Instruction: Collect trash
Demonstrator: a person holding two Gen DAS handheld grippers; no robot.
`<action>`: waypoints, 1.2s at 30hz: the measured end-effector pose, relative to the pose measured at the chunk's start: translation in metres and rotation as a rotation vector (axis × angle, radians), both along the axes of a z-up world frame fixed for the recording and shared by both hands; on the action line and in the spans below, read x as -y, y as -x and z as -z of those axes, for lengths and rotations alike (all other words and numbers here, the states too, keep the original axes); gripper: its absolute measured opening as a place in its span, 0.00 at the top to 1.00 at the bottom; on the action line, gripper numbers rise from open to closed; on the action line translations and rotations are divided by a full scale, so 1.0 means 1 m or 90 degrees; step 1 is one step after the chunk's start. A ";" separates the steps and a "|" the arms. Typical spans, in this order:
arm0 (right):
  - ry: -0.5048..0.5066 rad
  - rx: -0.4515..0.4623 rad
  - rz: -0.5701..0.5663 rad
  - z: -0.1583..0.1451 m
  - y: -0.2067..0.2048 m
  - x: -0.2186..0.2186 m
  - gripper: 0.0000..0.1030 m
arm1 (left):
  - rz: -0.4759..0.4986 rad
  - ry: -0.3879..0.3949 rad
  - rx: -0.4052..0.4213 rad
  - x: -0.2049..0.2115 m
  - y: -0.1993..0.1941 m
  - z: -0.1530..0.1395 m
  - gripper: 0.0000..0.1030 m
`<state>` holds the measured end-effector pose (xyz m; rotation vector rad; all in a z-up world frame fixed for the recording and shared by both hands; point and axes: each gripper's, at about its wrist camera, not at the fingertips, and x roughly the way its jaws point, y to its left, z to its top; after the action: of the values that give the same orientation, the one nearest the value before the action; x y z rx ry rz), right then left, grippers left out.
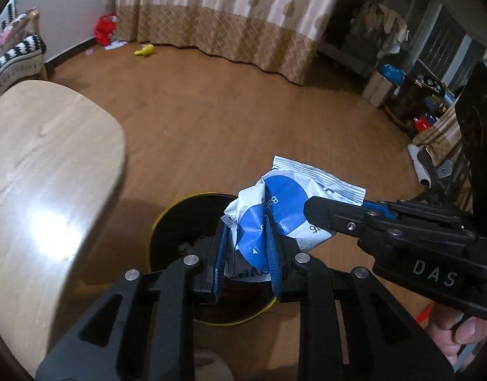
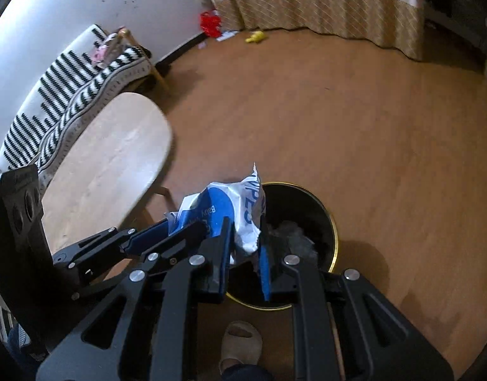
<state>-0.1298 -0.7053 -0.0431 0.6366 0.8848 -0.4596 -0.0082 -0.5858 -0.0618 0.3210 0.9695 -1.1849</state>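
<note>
A crumpled white and blue wipes packet (image 1: 284,203) hangs between both grippers, above a black bin with a gold rim (image 1: 167,222) that stands on the wooden floor. My left gripper (image 1: 246,235) is shut on the packet's lower part, its blue pads pressing on either side. My right gripper (image 1: 316,211) reaches in from the right and is shut on the packet's right edge. In the right wrist view the packet (image 2: 243,212) sits pinched in the right gripper (image 2: 245,238), with the left gripper (image 2: 180,227) clamped on it from the left. The bin (image 2: 310,203) holds some grey litter.
A light wooden table (image 1: 43,174) stands close on the left of the bin. A striped cushioned bench (image 2: 62,95) lies behind it. A red bag (image 1: 104,28) and a yellow toy (image 1: 145,50) lie by the curtain. A slippered foot (image 2: 240,341) is near the bin; clutter (image 1: 427,111) lines the right.
</note>
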 end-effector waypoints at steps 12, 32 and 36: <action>-0.044 -0.009 -0.002 0.019 -0.001 0.020 0.84 | 0.027 -0.019 -0.014 0.024 -0.015 0.015 0.77; -0.001 0.014 0.035 0.004 0.003 0.015 0.22 | -0.031 -0.031 0.015 0.015 -0.027 0.012 0.13; 0.030 0.041 0.052 -0.010 0.000 0.009 0.17 | -0.068 -0.017 0.041 -0.014 -0.038 -0.011 0.10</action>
<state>-0.1303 -0.7141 -0.0335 0.6421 0.7869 -0.5301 0.0299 -0.5714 -0.0509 0.3234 0.9359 -1.0583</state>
